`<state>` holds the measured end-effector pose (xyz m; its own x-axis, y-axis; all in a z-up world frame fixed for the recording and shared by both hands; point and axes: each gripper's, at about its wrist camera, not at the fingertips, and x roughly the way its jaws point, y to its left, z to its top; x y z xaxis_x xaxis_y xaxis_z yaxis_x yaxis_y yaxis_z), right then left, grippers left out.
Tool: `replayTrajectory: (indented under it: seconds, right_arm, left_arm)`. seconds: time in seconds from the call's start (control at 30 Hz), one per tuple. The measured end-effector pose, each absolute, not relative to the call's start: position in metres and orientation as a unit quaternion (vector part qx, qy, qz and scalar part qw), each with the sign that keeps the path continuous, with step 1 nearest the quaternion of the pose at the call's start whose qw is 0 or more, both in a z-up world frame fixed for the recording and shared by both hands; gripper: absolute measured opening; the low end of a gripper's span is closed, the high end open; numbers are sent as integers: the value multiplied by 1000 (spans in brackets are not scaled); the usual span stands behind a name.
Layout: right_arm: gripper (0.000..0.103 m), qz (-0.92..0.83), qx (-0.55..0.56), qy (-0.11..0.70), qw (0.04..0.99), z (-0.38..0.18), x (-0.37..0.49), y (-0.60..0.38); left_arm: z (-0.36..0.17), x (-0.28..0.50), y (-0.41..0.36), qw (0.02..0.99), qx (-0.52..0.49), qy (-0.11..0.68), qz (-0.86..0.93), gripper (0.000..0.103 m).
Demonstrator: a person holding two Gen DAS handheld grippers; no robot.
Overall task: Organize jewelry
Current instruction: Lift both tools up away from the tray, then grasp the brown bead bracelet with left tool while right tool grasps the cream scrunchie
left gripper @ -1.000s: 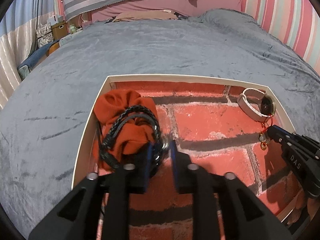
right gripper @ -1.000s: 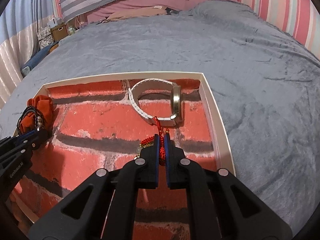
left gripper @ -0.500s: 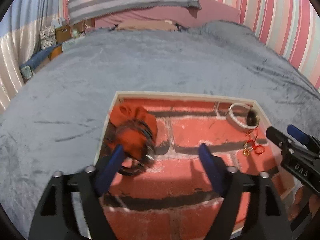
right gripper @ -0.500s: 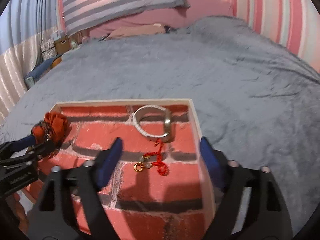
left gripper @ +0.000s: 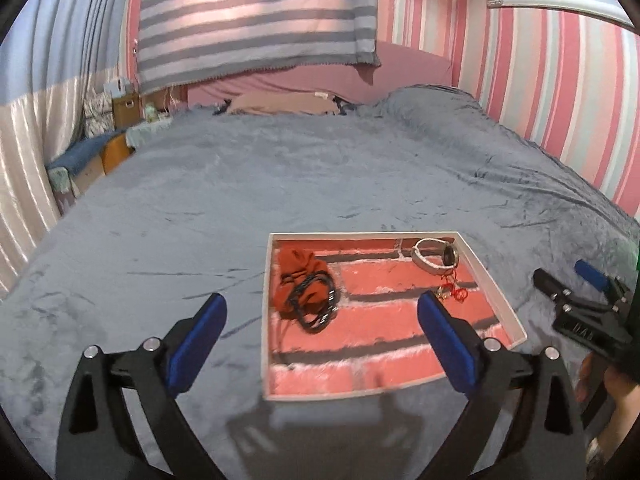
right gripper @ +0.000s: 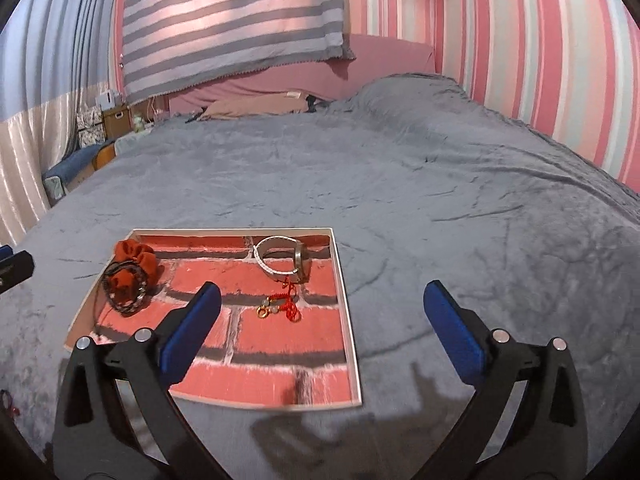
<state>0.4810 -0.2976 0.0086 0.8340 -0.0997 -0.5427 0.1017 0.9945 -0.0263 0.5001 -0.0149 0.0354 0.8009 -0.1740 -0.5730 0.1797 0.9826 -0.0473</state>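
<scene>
A white-rimmed tray point(left gripper: 498, 298) point(right gripper: 343, 296) with a red brick-pattern floor lies on the grey bed. In it are an orange scrunchie point(left gripper: 298, 270) point(right gripper: 134, 254) with a black braided bracelet point(left gripper: 314, 306) point(right gripper: 126, 294) on it, a white-strapped watch point(left gripper: 434, 258) point(right gripper: 286, 258), and a red cord charm with gold rings point(left gripper: 454, 290) point(right gripper: 282, 306). My left gripper point(left gripper: 320, 334) is open and empty, held above and before the tray. My right gripper point(right gripper: 322, 320) is open and empty, also back from the tray; it shows in the left wrist view point(left gripper: 576, 292).
The grey blanket point(right gripper: 440, 184) covers the bed all round the tray. A striped pillow point(left gripper: 256, 16) and pink headboard are at the far end. Boxes and clutter point(left gripper: 116, 112) stand beside the bed at the far left. Striped walls rise at the right.
Both grippers opened, let go of the black bracelet and the red cord charm in the tray, and pulled back and up away from it.
</scene>
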Motion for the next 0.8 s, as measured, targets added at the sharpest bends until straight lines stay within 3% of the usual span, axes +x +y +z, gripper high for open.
replayTrajectory:
  seconds: [0.27,0.8]
  right_arm:
    - [99,-40,-7,268,962,18,409,-288]
    - [99,-68,-24,257,964,24,299,-330]
  left_arm:
    - [42,426,13,956,7,277,-94,96]
    - [1,338,48,953,21,299,-53,96]
